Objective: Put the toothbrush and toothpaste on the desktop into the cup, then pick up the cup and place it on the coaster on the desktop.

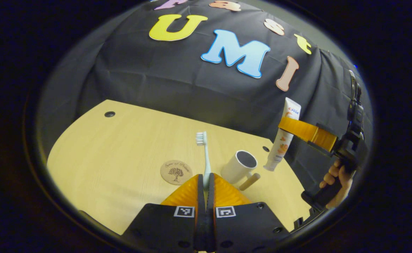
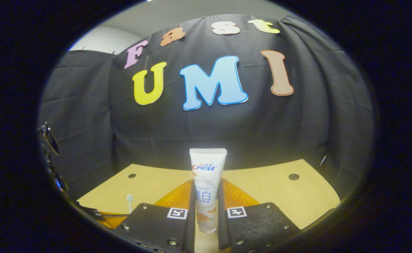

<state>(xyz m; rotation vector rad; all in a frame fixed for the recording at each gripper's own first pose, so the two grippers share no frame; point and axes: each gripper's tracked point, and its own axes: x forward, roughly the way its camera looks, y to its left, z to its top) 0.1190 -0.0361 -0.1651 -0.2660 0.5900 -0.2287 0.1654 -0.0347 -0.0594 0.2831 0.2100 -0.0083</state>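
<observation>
In the left gripper view my left gripper (image 1: 205,181) is shut on a pale blue toothbrush (image 1: 204,154), which stands upright with its white bristles on top. Just right of it a white cup (image 1: 239,166) with a wooden handle stands on the desk, its mouth empty. A round cork coaster (image 1: 176,172) lies left of the cup. The right gripper (image 1: 299,129), held by a hand (image 1: 336,175), grips the white toothpaste tube (image 1: 283,135) above and right of the cup, cap down. In the right gripper view my right gripper (image 2: 206,196) is shut on that tube (image 2: 206,179); the toothbrush head (image 2: 129,199) shows at lower left.
The light wooden desk (image 1: 121,147) has small dark holes (image 1: 109,114) near its far edge. The black cloth wall closes off the back and sides. The desk's right edge (image 1: 290,175) curves close behind the cup.
</observation>
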